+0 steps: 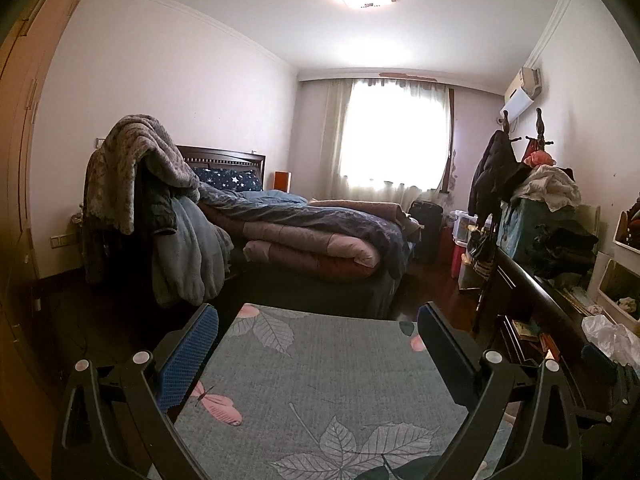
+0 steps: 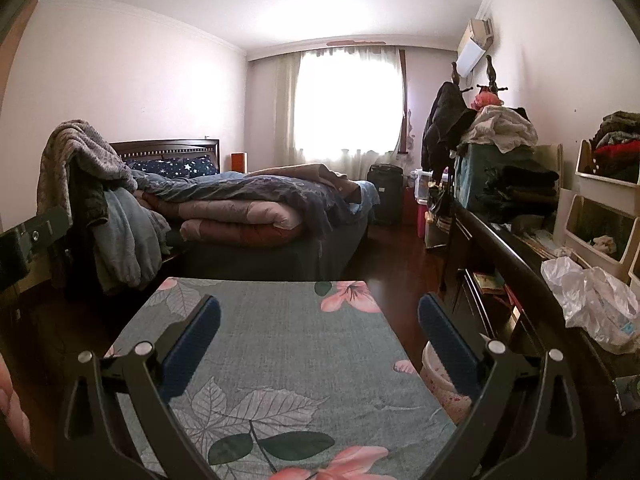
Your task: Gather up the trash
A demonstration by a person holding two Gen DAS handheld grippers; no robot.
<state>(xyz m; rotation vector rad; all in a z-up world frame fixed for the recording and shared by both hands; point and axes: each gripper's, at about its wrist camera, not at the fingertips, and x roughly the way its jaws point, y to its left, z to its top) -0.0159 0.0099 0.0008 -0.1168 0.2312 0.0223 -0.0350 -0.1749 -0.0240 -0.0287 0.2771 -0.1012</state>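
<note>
My left gripper (image 1: 318, 344) is open and empty above a table covered with a grey-green leaf-and-flower cloth (image 1: 320, 380). My right gripper (image 2: 320, 332) is open and empty above the same cloth (image 2: 288, 352). A crumpled clear plastic bag (image 2: 592, 300) lies on the dark sideboard to the right of the right gripper; it also shows at the right edge of the left wrist view (image 1: 608, 336). A pale patterned bin (image 2: 440, 384) stands on the floor between the table and the sideboard, partly hidden behind the right finger.
A bed (image 1: 312, 232) piled with quilts lies ahead. A chair draped with blankets (image 1: 136, 200) stands at left. The dark sideboard (image 2: 500, 248) along the right wall carries folded clothes. White storage bins (image 2: 600, 208) and a coat rack (image 2: 452, 120) stand at right. Dark wood floor (image 2: 392, 264) runs between.
</note>
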